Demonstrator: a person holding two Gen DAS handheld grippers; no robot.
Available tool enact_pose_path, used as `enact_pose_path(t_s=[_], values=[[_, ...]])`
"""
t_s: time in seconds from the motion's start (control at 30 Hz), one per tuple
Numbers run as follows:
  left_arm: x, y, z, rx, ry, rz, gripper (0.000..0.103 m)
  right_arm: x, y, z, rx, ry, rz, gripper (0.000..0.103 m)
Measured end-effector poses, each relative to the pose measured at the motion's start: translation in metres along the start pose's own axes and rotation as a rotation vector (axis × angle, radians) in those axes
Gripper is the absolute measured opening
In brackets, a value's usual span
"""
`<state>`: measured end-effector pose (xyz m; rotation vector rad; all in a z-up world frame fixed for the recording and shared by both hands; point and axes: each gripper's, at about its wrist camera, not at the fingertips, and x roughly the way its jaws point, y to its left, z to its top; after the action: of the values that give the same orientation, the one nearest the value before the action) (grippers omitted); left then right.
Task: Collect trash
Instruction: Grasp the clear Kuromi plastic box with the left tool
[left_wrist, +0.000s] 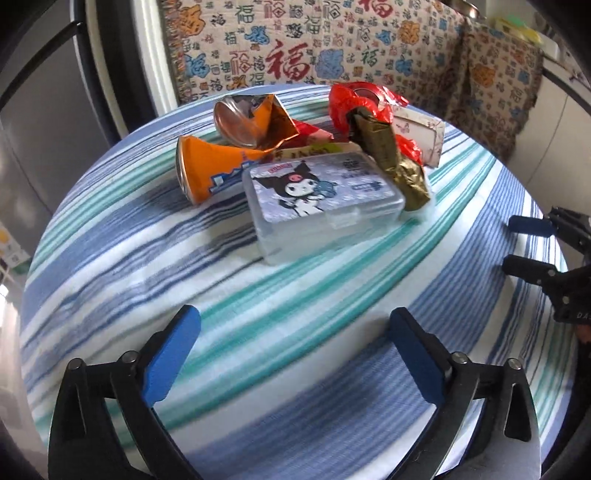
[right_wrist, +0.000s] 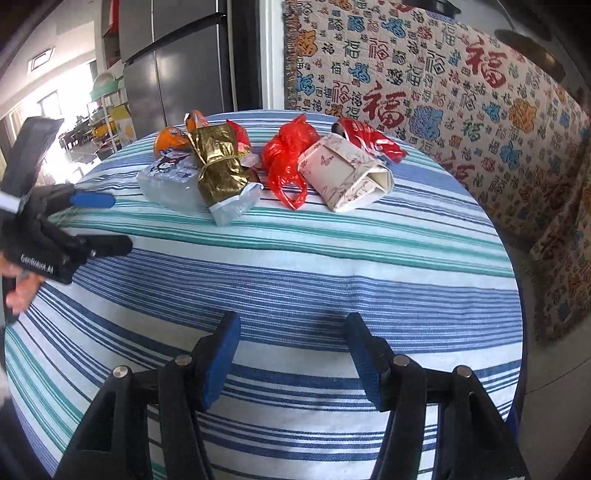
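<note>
A pile of trash lies at the far side of the round striped table. In the left wrist view: a crushed orange can, a second crushed can, a clear plastic box with a cartoon sticker, a gold wrapper, a red plastic bag and a folded paper box. The right wrist view shows the gold wrapper, red bag, paper box and a crushed red can. My left gripper is open and empty, short of the plastic box. My right gripper is open and empty.
A sofa with a patterned throw runs behind and to the right of the table. A grey fridge stands at the back left. Each gripper shows in the other's view: the right gripper and the left gripper.
</note>
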<state>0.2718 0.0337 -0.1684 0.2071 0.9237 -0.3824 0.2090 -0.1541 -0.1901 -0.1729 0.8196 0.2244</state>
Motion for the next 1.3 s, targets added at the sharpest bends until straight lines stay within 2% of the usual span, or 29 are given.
enact_pose_path(t_s=[0.27, 0.77, 0.8, 0.9, 1.1, 1.2, 1.3], values=[[0.019, 0.016, 0.029, 0.157, 0.001, -0.116, 0.103, 0.000, -0.001, -0.006, 0.013, -0.015, -0.006, 0.063], [0.045, 0.009, 0.070, 0.295, -0.013, -0.239, 0.102, 0.002, -0.002, -0.009, 0.013, -0.023, -0.003, 0.064], [0.045, 0.008, 0.071, 0.300, -0.021, -0.251, 0.101, 0.002, -0.002, -0.010, 0.014, -0.023, -0.003, 0.064], [0.043, 0.003, 0.071, 0.327, -0.029, -0.285, 0.088, 0.004, -0.003, -0.010, 0.013, -0.024, -0.003, 0.064], [0.027, -0.007, 0.060, 0.334, -0.084, -0.215, 0.080, 0.004, -0.002, -0.011, 0.013, -0.026, -0.004, 0.065], [0.017, -0.014, 0.042, 0.321, -0.061, -0.227, 0.079, 0.005, -0.002, -0.011, 0.012, -0.026, -0.006, 0.065], [0.000, -0.022, 0.017, 0.298, -0.030, -0.196, 0.075, 0.005, -0.002, -0.012, 0.011, -0.027, -0.006, 0.065]])
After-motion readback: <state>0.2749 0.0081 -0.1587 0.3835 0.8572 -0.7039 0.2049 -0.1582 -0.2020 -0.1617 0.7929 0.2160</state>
